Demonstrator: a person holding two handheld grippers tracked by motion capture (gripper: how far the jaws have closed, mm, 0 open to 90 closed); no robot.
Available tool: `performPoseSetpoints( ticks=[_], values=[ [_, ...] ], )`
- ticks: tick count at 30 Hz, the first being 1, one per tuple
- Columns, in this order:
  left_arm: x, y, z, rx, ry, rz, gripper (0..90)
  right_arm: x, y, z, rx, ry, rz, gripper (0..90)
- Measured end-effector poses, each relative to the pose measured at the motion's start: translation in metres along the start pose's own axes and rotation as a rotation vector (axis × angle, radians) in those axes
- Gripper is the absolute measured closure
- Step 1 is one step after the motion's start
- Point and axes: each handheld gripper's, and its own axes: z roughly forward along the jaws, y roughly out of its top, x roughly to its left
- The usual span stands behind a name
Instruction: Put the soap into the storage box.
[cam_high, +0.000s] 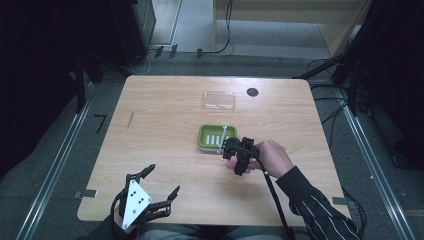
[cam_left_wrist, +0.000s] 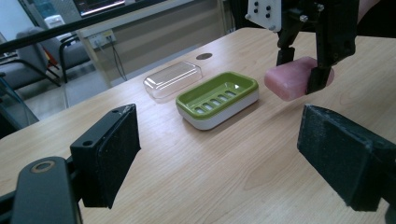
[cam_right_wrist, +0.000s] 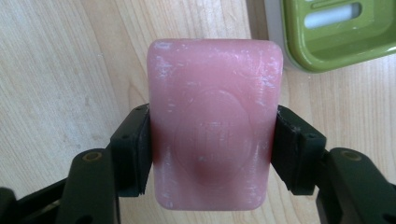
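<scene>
Table (cam_high: 165, 150): light wood, rounded corners, all four edges in the high view. Left half bare, w/ wide open room from centre to left edge; a dark round spot (cam_high: 252, 92) sits near the far edge, upper right of centre.

Left gripper (cam_high: 162, 187): lower left of the high view, near the front edge, grey plate on top, partly cut off by the bottom of frame. Jaws spread wide, nothing between them; in the left gripper view both black pads frame bare wood, well apart from the dish.

Right gripper (cam_high: 231, 159): just right of centre in the high view, held by the hand (cam_high: 272, 157); striped sleeve exits lower right, cable trails to the bottom edge. Jaws closed onto the soap bar (cam_right_wrist: 212, 123), one pad pressed on each long side, approx. mid-length. Fingertips hard to make out in the high view, hidden under gripper body.

Clear lid (cam_high: 218, 100): upper centre, apart from the dish, towards the far edge.

Soap dish (cam_high: 211, 136): green w/ slotted tray on a white base, centre of table, empty. In the right gripper view it is cut off at the upper right corner.

Soap bar: pink, rounded corners, faint stamped oval, wording unreadable. In the left gripper view it hangs clear of the table top, tilted, just beside the dish's near end, not over it.
</scene>
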Motion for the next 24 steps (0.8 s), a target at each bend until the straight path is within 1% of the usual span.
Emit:
performPoseSetpoints(
  ticks=[2,5,6,11,12,13,16,18,20,22,23,24],
  values=[
    [0.000,0.000,0.000,0.000,0.002,-0.001,13.6,-0.002,0.001,-0.001,-0.005,-0.006,-0.018,39.0],
    [0.000,0.000,0.000,0.000,0.001,0.000,13.6,-0.004,0.001,-0.002,-0.010,-0.006,-0.013,38.9],
    [0.000,0.000,0.000,0.001,0.001,-0.001,13.6,-0.005,0.002,-0.003,-0.007,-0.006,-0.025,39.0],
    [0.000,0.000,0.000,0.000,0.001,0.000,13.6,-0.007,0.003,-0.004,-0.004,-0.009,-0.030,39.0],
    [0.000,0.000,0.000,0.000,0.001,0.000,13.6,-0.008,0.004,-0.004,-0.008,-0.011,-0.044,39.0],
    [0.000,0.000,0.000,0.001,0.001,0.001,13.6,-0.008,0.004,-0.005,-0.004,-0.012,-0.036,39.0],
    [0.000,0.000,0.000,0.000,0.001,-0.001,13.7,-0.010,0.006,-0.008,-0.010,-0.017,-0.041,39.0],
    [0.000,0.000,0.000,0.000,0.000,-0.001,13.7,-0.012,0.007,-0.009,-0.019,-0.020,-0.056,39.0],
    [0.000,0.000,0.000,0.000,0.000,-0.001,13.6,-0.013,0.008,-0.011,-0.015,-0.020,-0.048,39.0],
    [0.000,0.000,0.000,-0.001,0.000,-0.001,13.6,-0.015,0.009,-0.012,-0.023,-0.024,-0.061,39.0],
    [0.000,0.000,0.000,-0.001,0.000,-0.001,13.6,-0.015,0.009,-0.013,-0.017,-0.022,-0.054,39.0],
    [0.000,0.000,0.000,-0.001,-0.001,-0.001,13.6,-0.016,0.010,-0.013,-0.022,-0.025,-0.060,39.0]
  ],
)
